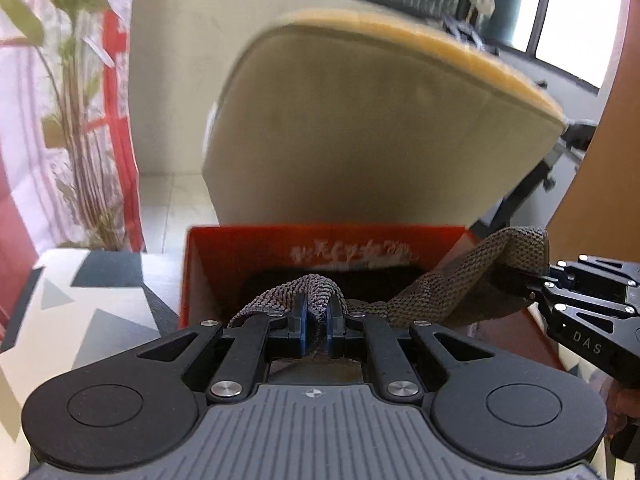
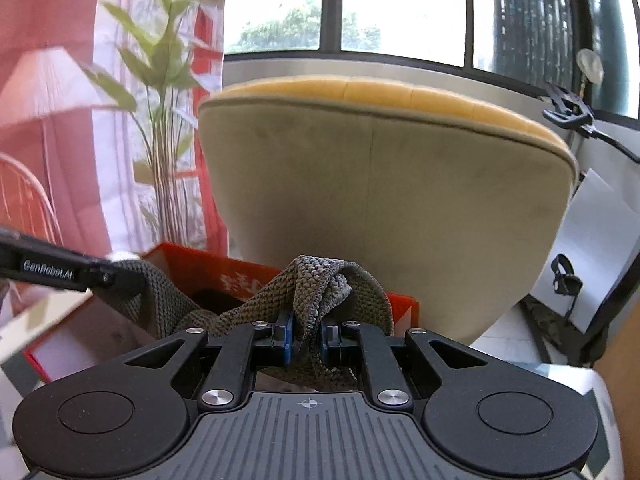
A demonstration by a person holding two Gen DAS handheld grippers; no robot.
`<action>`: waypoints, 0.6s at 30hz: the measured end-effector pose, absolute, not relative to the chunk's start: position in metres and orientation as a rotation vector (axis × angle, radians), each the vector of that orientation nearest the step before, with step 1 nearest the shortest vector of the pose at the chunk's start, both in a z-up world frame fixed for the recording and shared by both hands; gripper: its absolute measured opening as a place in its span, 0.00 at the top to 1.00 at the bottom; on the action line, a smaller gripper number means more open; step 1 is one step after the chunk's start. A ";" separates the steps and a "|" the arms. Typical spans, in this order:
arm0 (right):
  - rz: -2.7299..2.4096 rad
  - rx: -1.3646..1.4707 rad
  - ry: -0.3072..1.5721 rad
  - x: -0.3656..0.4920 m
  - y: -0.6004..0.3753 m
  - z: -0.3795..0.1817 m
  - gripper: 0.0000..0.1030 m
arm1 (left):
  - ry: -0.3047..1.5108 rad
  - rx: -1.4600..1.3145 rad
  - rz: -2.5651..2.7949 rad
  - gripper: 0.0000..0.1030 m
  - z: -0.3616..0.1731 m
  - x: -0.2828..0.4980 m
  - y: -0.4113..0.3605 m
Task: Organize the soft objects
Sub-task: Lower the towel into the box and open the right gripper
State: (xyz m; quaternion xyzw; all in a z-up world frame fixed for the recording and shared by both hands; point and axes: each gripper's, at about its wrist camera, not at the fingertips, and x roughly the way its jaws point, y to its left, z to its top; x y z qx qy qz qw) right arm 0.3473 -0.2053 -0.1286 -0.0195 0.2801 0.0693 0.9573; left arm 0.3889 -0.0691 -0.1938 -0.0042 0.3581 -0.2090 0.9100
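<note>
L hand-held gripper (image 1: 316, 322) + R hand-held gripper (image 2: 307, 342) each pinching knit cloth (image 1: 420, 292) | I'm stretching it over red box (image 1: 208, 264) | prob. to drop it in flat

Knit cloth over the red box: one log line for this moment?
left gripper: shut on knit cloth | right gripper: shut on knit cloth | cloth: held above open red box | behind: beige chair
</note>
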 end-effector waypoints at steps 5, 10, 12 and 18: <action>0.149 -0.106 0.630 0.364 -0.196 -0.150 0.89 | 0.842 0.014 -0.446 0.91 -0.217 0.405 -0.076; 0.173 -0.114 0.682 0.369 -0.188 -0.162 0.89 | 0.872 0.025 -0.460 0.91 -0.225 0.409 -0.075; 0.183 -0.123 0.703 0.368 -0.186 -0.167 0.89 | 0.875 0.024 -0.464 0.91 -0.225 0.410 -0.073; 0.212 -0.134 0.750 0.368 -0.175 -0.181 0.89 | 0.880 0.045 -0.455 0.90 -0.228 0.411 -0.071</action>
